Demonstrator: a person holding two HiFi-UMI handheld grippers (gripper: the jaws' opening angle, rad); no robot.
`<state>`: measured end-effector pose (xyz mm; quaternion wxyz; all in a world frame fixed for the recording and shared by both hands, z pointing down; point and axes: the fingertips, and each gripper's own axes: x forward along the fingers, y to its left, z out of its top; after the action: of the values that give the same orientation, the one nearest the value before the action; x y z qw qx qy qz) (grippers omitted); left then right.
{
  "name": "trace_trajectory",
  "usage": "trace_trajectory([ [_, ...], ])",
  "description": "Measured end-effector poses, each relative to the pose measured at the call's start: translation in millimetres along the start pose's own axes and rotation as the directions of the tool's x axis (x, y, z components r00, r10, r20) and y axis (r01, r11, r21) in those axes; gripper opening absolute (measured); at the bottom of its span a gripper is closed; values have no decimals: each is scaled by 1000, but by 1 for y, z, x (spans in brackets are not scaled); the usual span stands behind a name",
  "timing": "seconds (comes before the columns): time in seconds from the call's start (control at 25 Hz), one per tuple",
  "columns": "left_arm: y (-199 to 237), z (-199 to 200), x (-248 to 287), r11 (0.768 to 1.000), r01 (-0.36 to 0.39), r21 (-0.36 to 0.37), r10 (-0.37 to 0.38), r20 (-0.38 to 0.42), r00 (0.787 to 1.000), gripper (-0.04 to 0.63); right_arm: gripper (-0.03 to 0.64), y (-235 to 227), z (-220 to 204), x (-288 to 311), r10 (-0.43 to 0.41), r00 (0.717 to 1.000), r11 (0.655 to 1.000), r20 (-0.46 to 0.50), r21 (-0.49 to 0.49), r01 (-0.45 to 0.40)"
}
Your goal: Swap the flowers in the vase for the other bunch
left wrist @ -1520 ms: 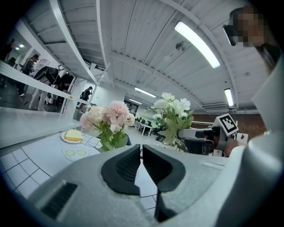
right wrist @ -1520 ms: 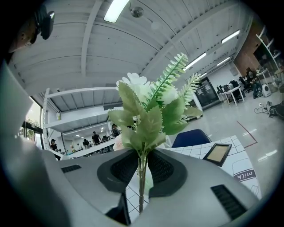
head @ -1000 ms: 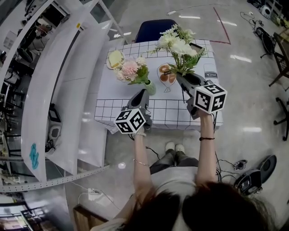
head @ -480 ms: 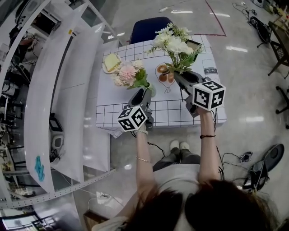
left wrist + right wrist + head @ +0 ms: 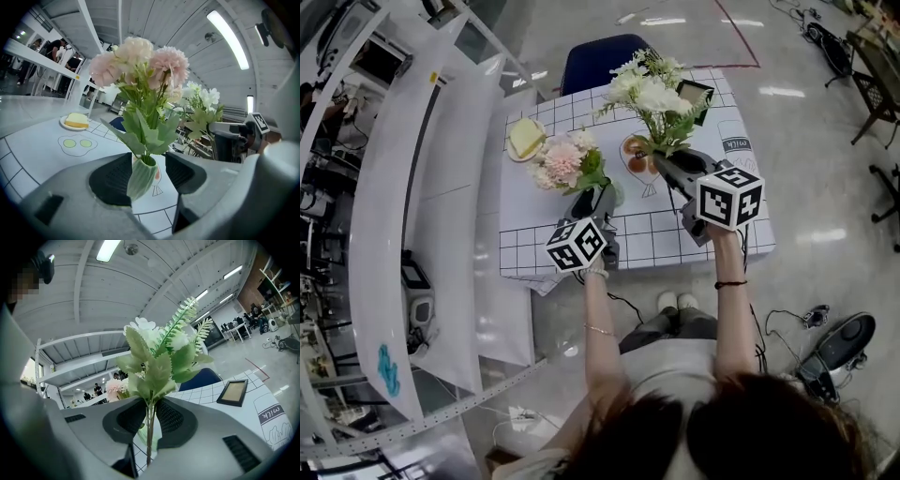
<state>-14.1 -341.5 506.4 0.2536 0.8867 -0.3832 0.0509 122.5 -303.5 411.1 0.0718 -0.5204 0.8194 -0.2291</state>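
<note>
Left hand-held gripper [image 5: 592,202], jaws just spread, straddles slim green vase [image 5: 142,180] on desk [image 5: 544,216] without pinching; pink flowers [image 5: 140,61] in vase. Right hand-held gripper [image 5: 149,420] clamps white bunch [image 5: 159,357] by thin stems, above desk. Vase looks light, tippy; stems bendy, best gripped low.

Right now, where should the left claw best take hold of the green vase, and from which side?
Probably its ribbed body, below the rim, level from the near table edge: the green vase stands upright inside the left claw, whose jaws have just been opening.
</note>
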Motion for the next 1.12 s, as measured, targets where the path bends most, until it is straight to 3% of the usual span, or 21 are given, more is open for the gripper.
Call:
trace_trajectory([
  [0.84,-4,11,28,992,75,100,-77,17,997,219,64,-21,-5,7,-56,998,998,22,36,55],
  [1.12,1,5,32,988,51,144,-49,-13,999,196,64,-23,-6,8,-56,998,998,23,45,55],
])
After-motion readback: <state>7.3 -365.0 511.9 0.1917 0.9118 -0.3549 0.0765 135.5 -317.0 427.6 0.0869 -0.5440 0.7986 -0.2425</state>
